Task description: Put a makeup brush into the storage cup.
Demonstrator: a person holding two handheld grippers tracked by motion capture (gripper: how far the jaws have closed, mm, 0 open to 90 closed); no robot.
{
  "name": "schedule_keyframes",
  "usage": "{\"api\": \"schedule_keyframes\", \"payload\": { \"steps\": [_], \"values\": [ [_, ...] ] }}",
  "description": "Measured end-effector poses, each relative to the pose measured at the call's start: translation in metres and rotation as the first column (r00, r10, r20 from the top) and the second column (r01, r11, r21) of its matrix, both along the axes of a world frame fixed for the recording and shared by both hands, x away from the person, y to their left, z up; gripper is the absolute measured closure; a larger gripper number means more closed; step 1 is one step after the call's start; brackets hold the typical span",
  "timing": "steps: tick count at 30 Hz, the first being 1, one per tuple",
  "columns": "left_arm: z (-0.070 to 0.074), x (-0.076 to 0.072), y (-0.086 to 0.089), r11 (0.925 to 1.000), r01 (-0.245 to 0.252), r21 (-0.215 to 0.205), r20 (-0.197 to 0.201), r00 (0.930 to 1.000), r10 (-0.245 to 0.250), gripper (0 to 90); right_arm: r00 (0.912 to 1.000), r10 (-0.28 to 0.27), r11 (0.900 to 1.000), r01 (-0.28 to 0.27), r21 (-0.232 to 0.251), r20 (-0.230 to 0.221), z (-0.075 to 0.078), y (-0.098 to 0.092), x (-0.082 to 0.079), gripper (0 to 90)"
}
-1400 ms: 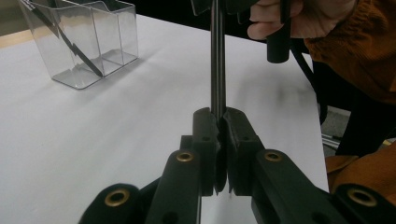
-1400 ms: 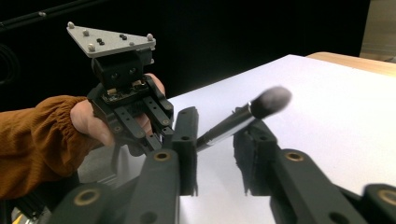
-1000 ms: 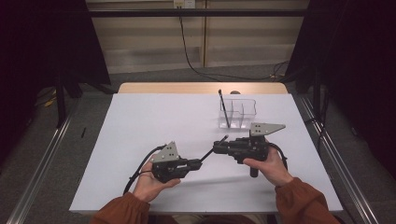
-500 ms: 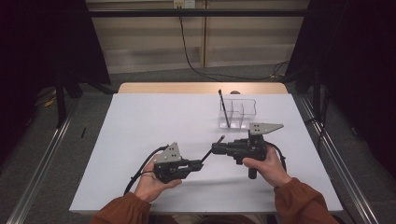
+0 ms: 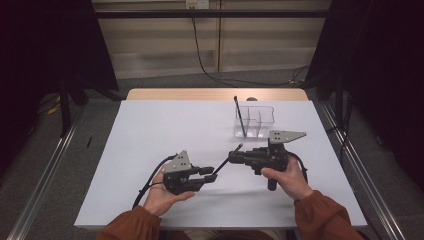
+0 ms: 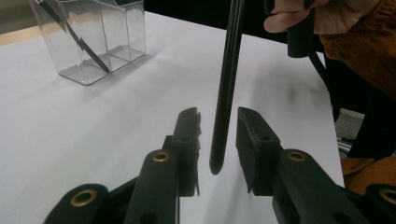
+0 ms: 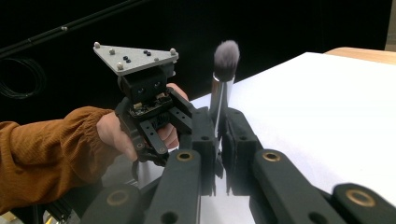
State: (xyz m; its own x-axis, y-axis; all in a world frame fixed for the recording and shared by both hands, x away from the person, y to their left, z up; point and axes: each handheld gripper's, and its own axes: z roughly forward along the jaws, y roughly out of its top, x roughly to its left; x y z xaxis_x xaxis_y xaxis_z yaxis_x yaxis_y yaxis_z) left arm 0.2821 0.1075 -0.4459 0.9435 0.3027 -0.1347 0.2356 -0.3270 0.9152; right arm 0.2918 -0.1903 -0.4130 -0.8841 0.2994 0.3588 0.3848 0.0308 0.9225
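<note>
Handover of a makeup brush (image 5: 227, 159) between the two claws sits in the lower middle of the high view. The brush runs as a slanted line, its lower end toward the left claw (image 5: 212, 172) at lower left of centre and its upper end at the right claw (image 5: 235, 156) just right of it.

In the right gripper view the right claw (image 7: 218, 135) is clamped on the silvery ferrule of the brush (image 7: 223, 88), whose fluffy grey head stands above the jaws in the upper middle of the frame. The left hand (image 7: 126, 135) and its gripper show behind it at centre left.

In the left gripper view the black handle of the brush (image 6: 228, 84) drops from the top of the frame and ends with its rounded tip between the jaws of the left claw (image 6: 218, 140). Those jaws have just been opening: a gap shows on each side of the handle, so the pads are not pressing on it. The brush hangs from the right claw alone.

The clear organiser (image 5: 255, 120) stands on the white counter (image 5: 150, 125) above and slightly right of the right claw, with another dark brush (image 5: 240, 116) leaning in its left compartment. The held brush's long axis is tilted, handle end away from the organiser, so I judge that the right claw, which is nearer, must swing it upright to drop it in.
</note>
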Motion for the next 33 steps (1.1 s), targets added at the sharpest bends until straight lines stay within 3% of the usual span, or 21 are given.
{"api": "schedule_keyframes", "payload": {
  "steps": [4,11,14,19,23,26,30,33],
  "values": [
    [0.001,0.000,0.002,0.9998,-0.017,-0.009,0.002,0.9999,0.017,63.8,1.0000,-0.009,1.000,0.009,-0.010,-0.001,0.002,-0.002,0.000,84.4],
    [0.005,0.000,0.007,0.9969,-0.079,-0.004,0.006,0.9969,0.079,43.3,0.9998,-0.018,1.000,0.018,-0.019,-0.006,0.003,-0.006,0.000,84.4],
    [0.007,0.000,0.009,0.9956,-0.093,-0.010,0.011,0.9956,0.093,40.8,0.9998,-0.020,0.999,0.020,-0.030,0.001,0.004,-0.008,0.000,84.4],
    [0.008,-0.001,0.013,0.9895,-0.144,-0.007,0.014,0.9895,0.144,27.6,0.9997,-0.023,0.999,0.024,-0.047,0.010,0.006,-0.010,-0.001,84.4],
    [0.010,-0.001,0.016,0.9803,-0.197,-0.010,0.002,0.9804,0.197,16.0,0.9995,-0.027,0.998,0.028,-0.054,0.015,0.006,-0.011,-0.001,84.4],
    [0.012,-0.002,0.019,0.9755,-0.220,-0.011,0.010,0.9755,0.220,11.7,0.9994,-0.032,0.998,0.032,-0.059,0.015,0.007,-0.013,-0.001,84.4],
    [0.014,-0.001,0.024,0.9755,-0.220,-0.010,0.005,0.9755,0.220,8.6,0.9992,-0.035,0.997,0.036,-0.067,0.018,0.008,-0.015,-0.001,84.4],
    [0.015,-0.001,0.027,0.9729,-0.231,-0.020,-0.021,0.9729,0.230,5.2,0.9992,-0.036,0.997,0.037,-0.073,0.017,0.008,-0.017,-0.001,84.4]
  ]
}}
